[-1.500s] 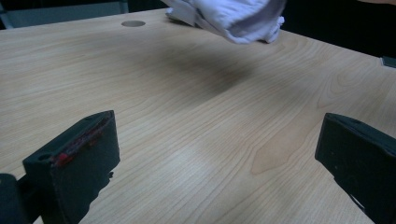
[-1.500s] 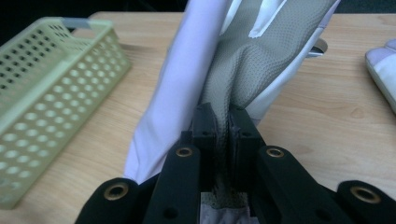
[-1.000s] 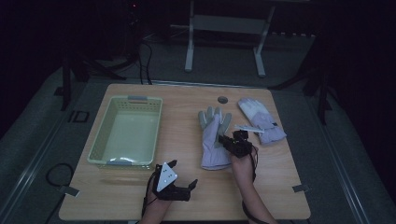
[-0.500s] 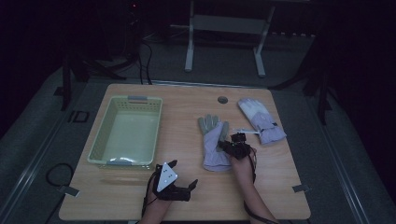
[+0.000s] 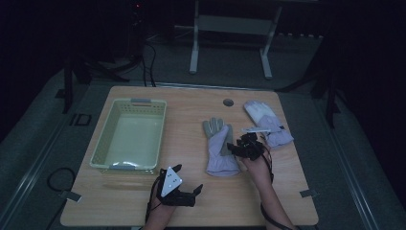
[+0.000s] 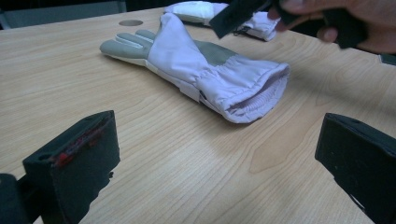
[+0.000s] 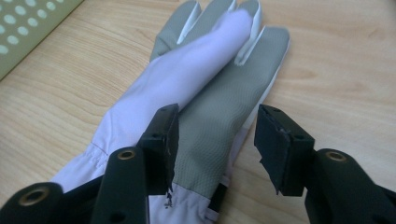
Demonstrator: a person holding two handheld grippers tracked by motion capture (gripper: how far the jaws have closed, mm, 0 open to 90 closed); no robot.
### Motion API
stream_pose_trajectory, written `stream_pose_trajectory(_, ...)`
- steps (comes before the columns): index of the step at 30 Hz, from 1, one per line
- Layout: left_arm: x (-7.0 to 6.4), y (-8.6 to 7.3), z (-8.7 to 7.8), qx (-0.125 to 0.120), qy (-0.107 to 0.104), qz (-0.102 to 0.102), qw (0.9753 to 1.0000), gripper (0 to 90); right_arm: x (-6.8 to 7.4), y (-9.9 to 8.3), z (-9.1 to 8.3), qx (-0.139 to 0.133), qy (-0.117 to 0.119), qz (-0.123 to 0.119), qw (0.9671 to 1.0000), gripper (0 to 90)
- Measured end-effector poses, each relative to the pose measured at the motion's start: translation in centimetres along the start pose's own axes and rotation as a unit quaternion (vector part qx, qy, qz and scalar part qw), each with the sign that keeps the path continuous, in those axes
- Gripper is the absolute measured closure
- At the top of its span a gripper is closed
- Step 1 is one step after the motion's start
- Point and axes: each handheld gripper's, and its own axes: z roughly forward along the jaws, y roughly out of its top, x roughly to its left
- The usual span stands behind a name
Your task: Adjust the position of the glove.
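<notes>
Left gripper (image 5: 187,183) parked at near table edge, jaws spread wide, nothing between them; aimed toward cuff of near glove (image 6: 205,70) in left gripper view, probably just waiting clear of the work. Wooden table (image 5: 191,206) bare around it.

Further in, right gripper (image 5: 238,146) hovering over right side of near glove (image 5: 221,146), jaws apart and straddling grey palm fabric in right gripper view (image 7: 215,126); nothing pinched yet, pads either side of the cloth. Likely set up that way to nip the palm layer and lift. Whether the pads touched the fabric: cannot tell.

Near glove lying flat at table middle, fingers pointing far, cuff toward near edge, lilac half folded over onto grey palm. Cuff mouth gaping open in left gripper view.

Left of glove, pale green basket (image 5: 129,139), well apart from it, empty as far as visible; judged the probable drop spot. Path from glove to basket open, nothing between.

Far right, second glove (image 5: 265,122), just beyond right gripper, with a slim pale strip (image 5: 256,129) lying across it; what it was, too small to tell. Closest thing to snag during a lift, cable from right gripper trailing beside it.

Far centre, round grommet hole (image 5: 228,102) in tabletop. Beyond table, dark floor and a metal stand (image 5: 230,28).
</notes>
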Motion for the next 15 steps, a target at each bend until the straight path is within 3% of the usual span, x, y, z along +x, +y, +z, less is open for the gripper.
stream_pose_trajectory(8,0.0,0.0,0.0,0.000,0.000,-0.002,1.0000,0.0,-1.3,0.7,-1.4,0.014,0.017,-0.071,0.9972,48.8)
stream_pose_trajectory(15,0.0,0.0,0.0,0.000,-0.001,-0.003,1.0000,0.0,-3.2,1.1,-3.0,0.009,0.008,-0.105,0.9944,50.5)
